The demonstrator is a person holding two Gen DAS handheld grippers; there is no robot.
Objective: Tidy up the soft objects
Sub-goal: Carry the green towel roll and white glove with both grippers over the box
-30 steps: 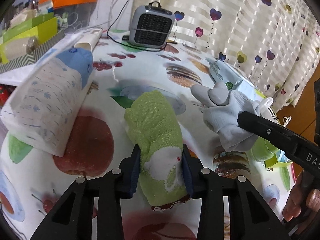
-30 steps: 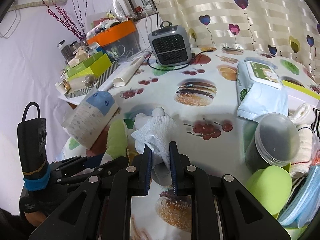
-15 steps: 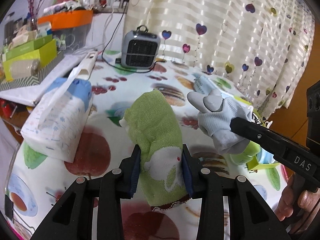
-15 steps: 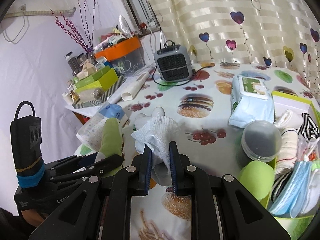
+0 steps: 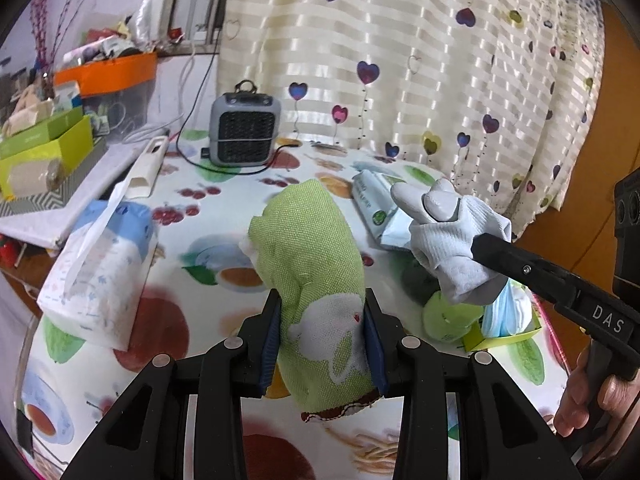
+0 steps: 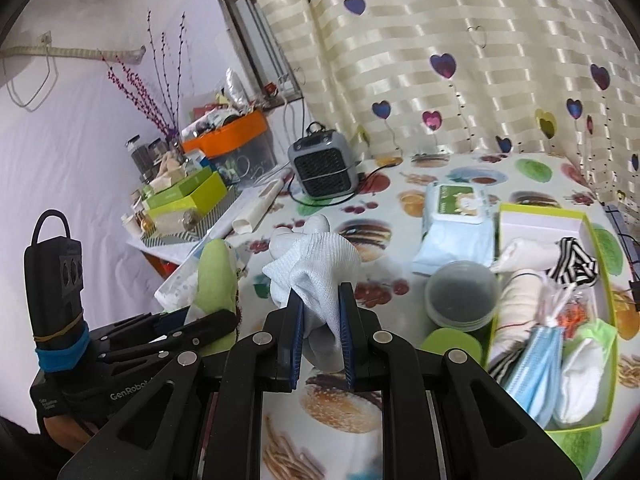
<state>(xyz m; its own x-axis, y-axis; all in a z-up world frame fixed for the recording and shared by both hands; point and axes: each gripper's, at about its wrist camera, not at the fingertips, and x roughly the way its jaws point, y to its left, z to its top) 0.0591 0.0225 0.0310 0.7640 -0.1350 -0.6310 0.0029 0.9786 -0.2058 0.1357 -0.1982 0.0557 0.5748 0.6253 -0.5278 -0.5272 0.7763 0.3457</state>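
Note:
My left gripper [image 5: 322, 332] is shut on a green cloth mitt [image 5: 316, 264] with a white rabbit print, held well above the table. My right gripper [image 6: 319, 332] is shut on a grey-white work glove [image 6: 312, 264], also held in the air. The glove shows in the left wrist view [image 5: 448, 232] to the right of the mitt, and the mitt shows in the right wrist view [image 6: 216, 280] to the left of the glove. A lime-green box [image 6: 600, 360] at the right holds rolled cloths, face masks and a striped item.
A tissue pack [image 5: 100, 264] lies at the left. A wet-wipes pack [image 6: 456, 224] lies mid-table. A grey heater [image 6: 324, 168] with its cord stands at the back. A dark lidded tub [image 6: 460, 296] and a green lid [image 6: 452, 348] sit beside the box. Cluttered boxes [image 6: 188, 200] line the far left.
Both grippers have risen away from the table, each still holding its item. The table looks farther below and more of the curtain and the lime-green box is in view.

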